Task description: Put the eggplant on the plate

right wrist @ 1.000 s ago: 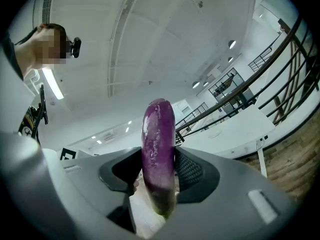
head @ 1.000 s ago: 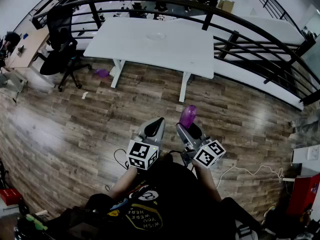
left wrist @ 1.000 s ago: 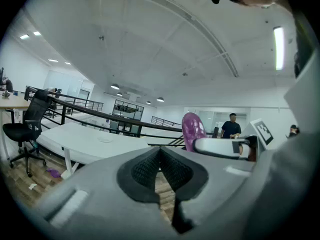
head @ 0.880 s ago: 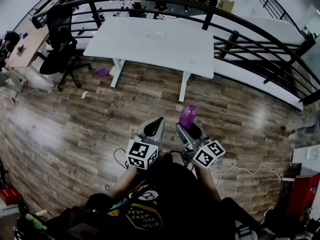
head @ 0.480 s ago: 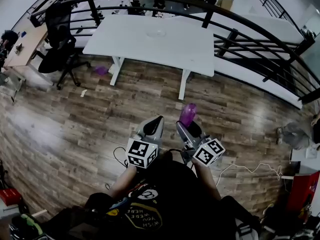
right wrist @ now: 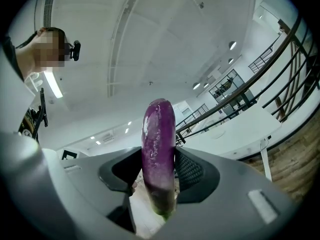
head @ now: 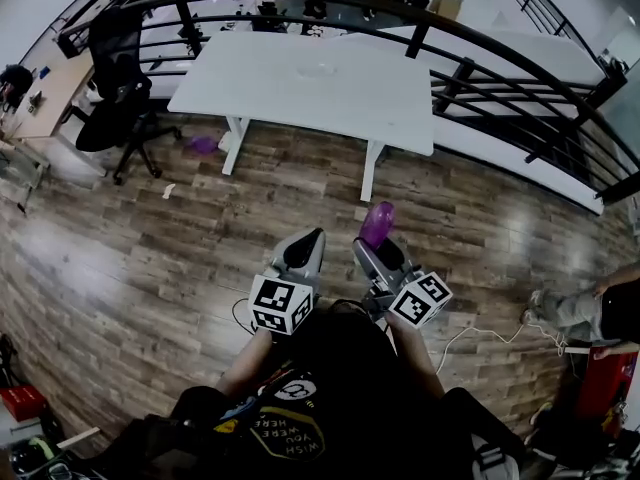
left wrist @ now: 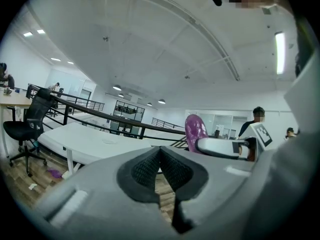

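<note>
A purple eggplant [head: 376, 223] stands upright in my right gripper [head: 374, 244], which is shut on its lower part. In the right gripper view the eggplant [right wrist: 159, 149] rises between the two dark pads of the right gripper [right wrist: 160, 173]. My left gripper [head: 308, 240] is held beside it, shut and with nothing in it; its pads [left wrist: 150, 168] meet in the left gripper view, where the eggplant [left wrist: 195, 130] shows to the right. A pale plate [head: 316, 70] lies on the white table [head: 250, 83] ahead, well beyond both grippers.
Wooden floor lies between me and the table. A black railing [head: 480, 43] curves behind the table. A black office chair [head: 112, 88] stands at the left, with a small purple object [head: 204, 145] on the floor near it. A person's legs [head: 585, 308] show at the right edge.
Both grippers have moved slightly forward towards the table, keeping the same pose and the eggplant. A person's legs have come into view at the right edge.
</note>
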A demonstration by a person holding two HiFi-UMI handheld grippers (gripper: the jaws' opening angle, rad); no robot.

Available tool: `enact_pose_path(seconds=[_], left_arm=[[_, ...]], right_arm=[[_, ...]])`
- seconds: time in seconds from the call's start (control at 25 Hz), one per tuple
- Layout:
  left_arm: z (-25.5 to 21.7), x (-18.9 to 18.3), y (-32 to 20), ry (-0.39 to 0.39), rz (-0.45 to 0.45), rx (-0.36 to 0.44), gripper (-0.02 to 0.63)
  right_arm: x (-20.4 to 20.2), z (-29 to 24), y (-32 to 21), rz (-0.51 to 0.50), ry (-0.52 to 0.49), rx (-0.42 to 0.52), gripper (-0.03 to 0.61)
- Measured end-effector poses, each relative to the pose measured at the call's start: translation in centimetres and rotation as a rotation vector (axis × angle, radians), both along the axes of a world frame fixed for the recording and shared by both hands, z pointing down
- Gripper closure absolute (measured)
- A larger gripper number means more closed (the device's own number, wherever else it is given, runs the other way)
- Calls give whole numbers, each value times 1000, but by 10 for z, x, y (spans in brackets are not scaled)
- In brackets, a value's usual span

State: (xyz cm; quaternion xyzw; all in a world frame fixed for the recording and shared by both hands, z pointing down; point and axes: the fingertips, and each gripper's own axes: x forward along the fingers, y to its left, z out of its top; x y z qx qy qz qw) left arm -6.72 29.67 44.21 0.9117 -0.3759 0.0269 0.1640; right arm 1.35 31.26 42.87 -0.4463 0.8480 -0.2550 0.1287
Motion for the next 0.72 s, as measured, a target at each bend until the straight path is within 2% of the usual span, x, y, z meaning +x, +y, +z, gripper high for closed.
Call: enact_pose_path(seconds=[0.2,0.4,0.56,0.72], left_arm=[[10,-16,-6,2,11,-20,609],[23,-20,-45,-3,-12,-45,609],[28,-6,-88,-13,-43,-51,609],[28,33,-142,1,-52,-49,609]], right_arm=[[-9,8,-3,17,8,-12,373],[0,19,-35,23,23,-45,373],[22,28,-81,11,24,-56,373],[56,27,-133,-12,30,-47,374]])
